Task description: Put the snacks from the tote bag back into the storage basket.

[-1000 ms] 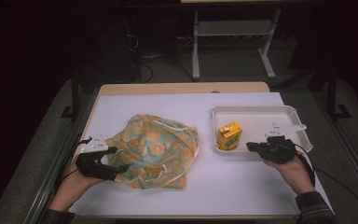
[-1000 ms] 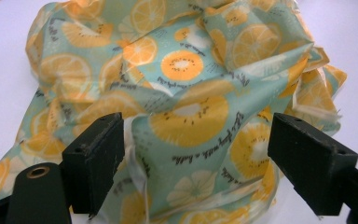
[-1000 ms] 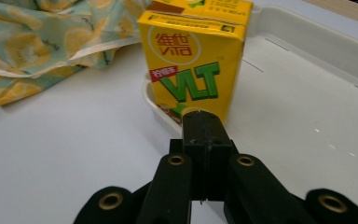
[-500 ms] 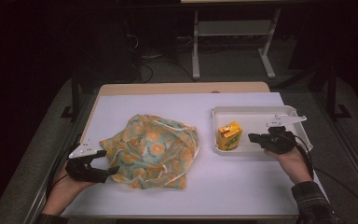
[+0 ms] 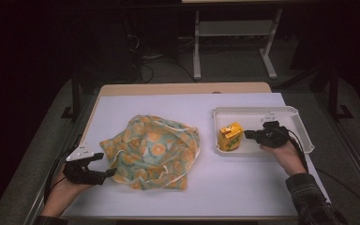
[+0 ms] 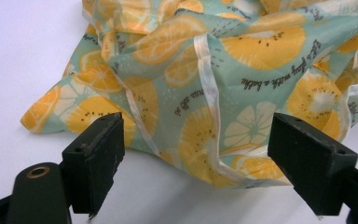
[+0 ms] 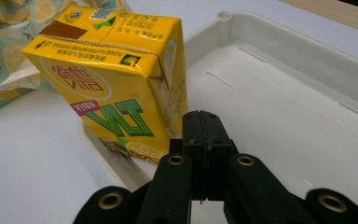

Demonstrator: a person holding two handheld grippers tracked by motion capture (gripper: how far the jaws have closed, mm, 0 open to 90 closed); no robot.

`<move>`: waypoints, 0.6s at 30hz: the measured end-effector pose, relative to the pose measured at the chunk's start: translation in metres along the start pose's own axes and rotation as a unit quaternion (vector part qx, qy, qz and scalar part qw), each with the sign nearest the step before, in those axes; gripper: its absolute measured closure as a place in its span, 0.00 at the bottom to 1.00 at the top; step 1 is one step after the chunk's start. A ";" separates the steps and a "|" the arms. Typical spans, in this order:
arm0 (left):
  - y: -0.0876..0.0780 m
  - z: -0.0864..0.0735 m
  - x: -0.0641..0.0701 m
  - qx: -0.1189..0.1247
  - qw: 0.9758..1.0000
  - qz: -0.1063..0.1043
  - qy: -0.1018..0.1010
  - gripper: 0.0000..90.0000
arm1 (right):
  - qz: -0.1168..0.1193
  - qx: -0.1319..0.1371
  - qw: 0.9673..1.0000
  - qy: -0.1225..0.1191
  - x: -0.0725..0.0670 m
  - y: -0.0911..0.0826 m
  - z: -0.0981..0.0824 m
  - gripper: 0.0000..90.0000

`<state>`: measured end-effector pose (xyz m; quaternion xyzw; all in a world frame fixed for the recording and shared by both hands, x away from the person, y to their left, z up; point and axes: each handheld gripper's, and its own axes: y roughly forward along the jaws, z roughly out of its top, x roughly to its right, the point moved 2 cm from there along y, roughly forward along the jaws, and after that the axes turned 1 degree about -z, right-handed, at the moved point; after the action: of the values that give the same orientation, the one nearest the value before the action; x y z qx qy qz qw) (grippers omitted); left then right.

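My left gripper [image 5: 104,169]: jaws wide apart, at the near corner of the bag [image 5: 152,151], cloth between them unpinched. My right gripper [image 5: 248,134]: jaws closed on nothing, just beside the carton [image 5: 229,136] standing in the tray [image 5: 258,112].

Yellow drink carton [image 7: 116,88]: big green "VLT" on front face, red Chinese characters above it (too slanted to read), QR code on top. Citrus-print cloth bag [image 6: 223,79]: small cursive script, mostly illegible.
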<state>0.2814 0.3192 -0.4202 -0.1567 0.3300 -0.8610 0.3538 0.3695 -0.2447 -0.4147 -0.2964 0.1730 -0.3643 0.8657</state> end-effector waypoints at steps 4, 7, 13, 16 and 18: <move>0.000 -0.002 0.000 0.001 1.000 0.002 -0.005 0.20 | 0.004 -0.007 1.000 -0.001 -0.001 0.005 0.000 1.00; -0.001 -0.003 -0.002 0.000 1.000 0.004 -0.004 0.20 | 0.011 -0.010 1.000 -0.007 -0.003 0.008 0.000 1.00; 0.000 -0.004 -0.002 -0.003 1.000 0.005 -0.004 0.20 | 0.015 -0.017 1.000 -0.007 -0.005 0.010 0.000 1.00; 0.000 -0.004 -0.002 -0.003 1.000 0.006 -0.004 0.20 | 0.018 -0.018 1.000 -0.008 -0.006 0.009 0.000 1.00; 0.000 -0.004 -0.002 -0.002 1.000 0.007 -0.004 0.20 | 0.018 -0.017 1.000 -0.010 -0.007 0.009 0.000 1.00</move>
<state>0.2808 0.3226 -0.4227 -0.1586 0.3312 -0.8574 0.3606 0.3701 -0.2344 -0.4200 -0.3117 0.1761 -0.3424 0.8687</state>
